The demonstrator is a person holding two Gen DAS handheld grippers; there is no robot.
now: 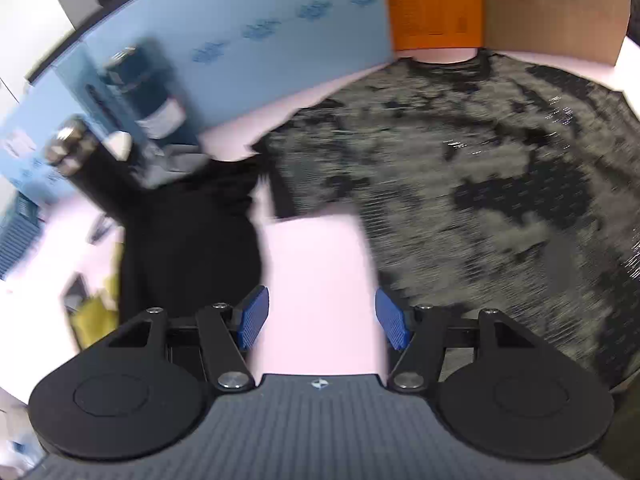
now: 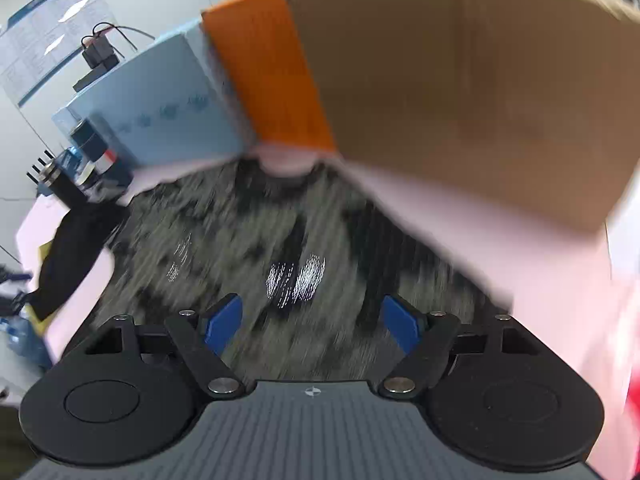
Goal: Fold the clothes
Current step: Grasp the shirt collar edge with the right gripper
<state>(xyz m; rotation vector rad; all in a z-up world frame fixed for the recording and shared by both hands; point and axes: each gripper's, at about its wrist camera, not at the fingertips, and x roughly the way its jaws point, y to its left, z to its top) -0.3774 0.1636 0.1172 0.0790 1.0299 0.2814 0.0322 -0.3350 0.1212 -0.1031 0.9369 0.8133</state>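
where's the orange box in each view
Left wrist: orange box at top, right of centre, behind the shirt's collar.
Right wrist: orange box upper left of centre, above the collar of the shirt.
Shared landmark: the cardboard box touching its right side.

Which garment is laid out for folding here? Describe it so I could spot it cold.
On the pale pink tabletop, in front of the orange panel and the brown cardboard box, lies a grey-and-black mottled T-shirt, spread flat, neckline toward the boxes. The plain black cloth beside it has no pattern.
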